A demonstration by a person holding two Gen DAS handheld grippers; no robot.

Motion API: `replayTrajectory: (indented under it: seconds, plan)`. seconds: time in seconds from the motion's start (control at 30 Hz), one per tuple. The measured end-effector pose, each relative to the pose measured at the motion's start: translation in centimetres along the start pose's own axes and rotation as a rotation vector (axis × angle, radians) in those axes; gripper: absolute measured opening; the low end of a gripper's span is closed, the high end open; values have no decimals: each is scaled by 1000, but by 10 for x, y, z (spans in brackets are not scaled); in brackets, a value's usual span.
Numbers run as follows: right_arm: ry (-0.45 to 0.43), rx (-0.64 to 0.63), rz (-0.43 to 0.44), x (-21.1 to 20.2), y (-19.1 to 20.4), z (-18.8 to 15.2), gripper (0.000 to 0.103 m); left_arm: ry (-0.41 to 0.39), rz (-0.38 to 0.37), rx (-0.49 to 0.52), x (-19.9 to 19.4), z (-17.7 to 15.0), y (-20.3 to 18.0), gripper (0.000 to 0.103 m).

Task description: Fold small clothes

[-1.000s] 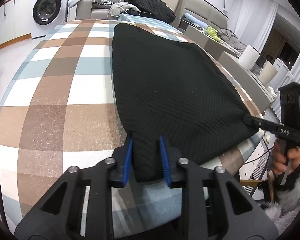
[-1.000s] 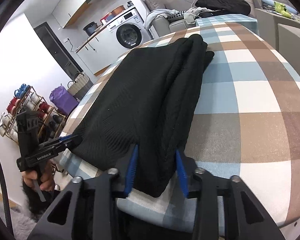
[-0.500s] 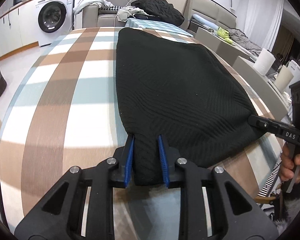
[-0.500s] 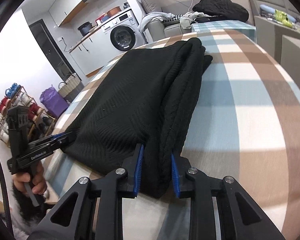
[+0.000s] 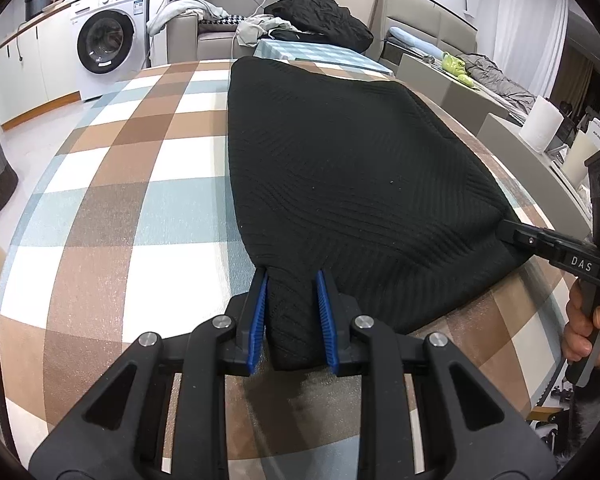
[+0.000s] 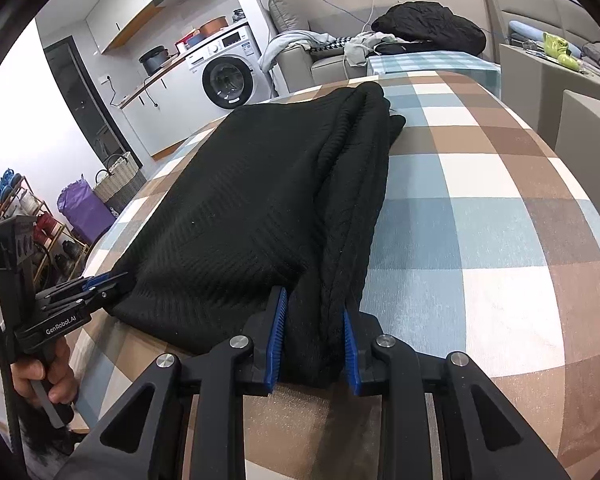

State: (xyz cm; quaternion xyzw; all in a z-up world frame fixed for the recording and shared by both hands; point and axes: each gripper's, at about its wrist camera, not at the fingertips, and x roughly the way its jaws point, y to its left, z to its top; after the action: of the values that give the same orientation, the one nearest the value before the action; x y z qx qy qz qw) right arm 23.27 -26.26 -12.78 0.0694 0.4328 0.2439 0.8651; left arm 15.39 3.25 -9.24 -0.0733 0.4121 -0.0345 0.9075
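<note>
Now one black knit garment (image 5: pixel 340 168) lies flat along the checked tablecloth (image 5: pixel 112 184), folded lengthwise so that a thicker, rolled edge runs down its right side in the right wrist view. Two grippers hold its near end, one at each corner. The left gripper (image 5: pixel 291 312) has its two blue pads (image 5: pixel 259 316) pressed against a bunched corner of the fabric, so it is clamped on cloth; the same tool shows at the left edge of the right wrist view, gripped by one hand (image 6: pixel 40 380), its tips at the garment's near left corner. The right gripper (image 6: pixel 314 340) likewise squeezes the thick folded edge between its two blue pads (image 6: pixel 276 340), and in the left wrist view it reaches in from the right, held by the other hand (image 5: pixel 588 332), its tip touching the garment's near right corner.

Behind the table stand one white washing machine (image 5: pixel 108 40), one grey sofa (image 5: pixel 204 28) with a heap of dark clothing (image 5: pixel 320 20) on it, and one woven basket (image 6: pixel 118 180) beside one purple bag (image 6: pixel 82 208) on the floor. Two white cylinders (image 5: pixel 540 124) stand side by side on a ledge at the right.
</note>
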Motion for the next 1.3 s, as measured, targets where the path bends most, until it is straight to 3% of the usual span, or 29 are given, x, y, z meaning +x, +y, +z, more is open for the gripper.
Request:
replayTrajectory:
  seconds: [0.3, 0.47, 0.5, 0.57, 0.6, 0.63, 0.67, 0.8, 0.93, 1.07, 1.3]
  plan:
    - [-5, 8, -6, -1, -1, 1, 29, -8, -5, -5, -4, -2, 1, 21]
    - [-54, -22, -49, -9, 5, 1, 53, -40, 13, -14, -15, -6, 2, 28]
    - [-72, -27, -56, -13, 6, 0, 57, -56, 9, -15, -20, -8, 2, 32]
    - [-108, -40, -45, -20, 8, -1, 74, -90, 7, -13, -31, -11, 1, 52]
    - [-128, -46, -33, -24, 9, -2, 84, -121, 18, -15, -38, -12, 0, 71]
    - [-156, -55, -22, -29, 10, -4, 92, -158, 26, -17, -46, -13, -1, 84]
    - [-182, -62, -24, -34, 13, -6, 102, -189, 23, -17, -53, -14, -1, 86]
    - [-275, -111, 2, -50, 23, -14, 103, -259, 30, 6, -74, -19, -9, 102]
    - [-338, -182, -22, -61, 35, -25, 103, -295, 51, 11, -84, -26, -14, 102]
    - [-375, -179, 17, -68, 37, -32, 103, -329, 63, 27, -88, -35, -18, 102]
    - [-388, -188, 24, -67, 36, -35, 103, -352, 64, 48, -86, -41, -23, 102]
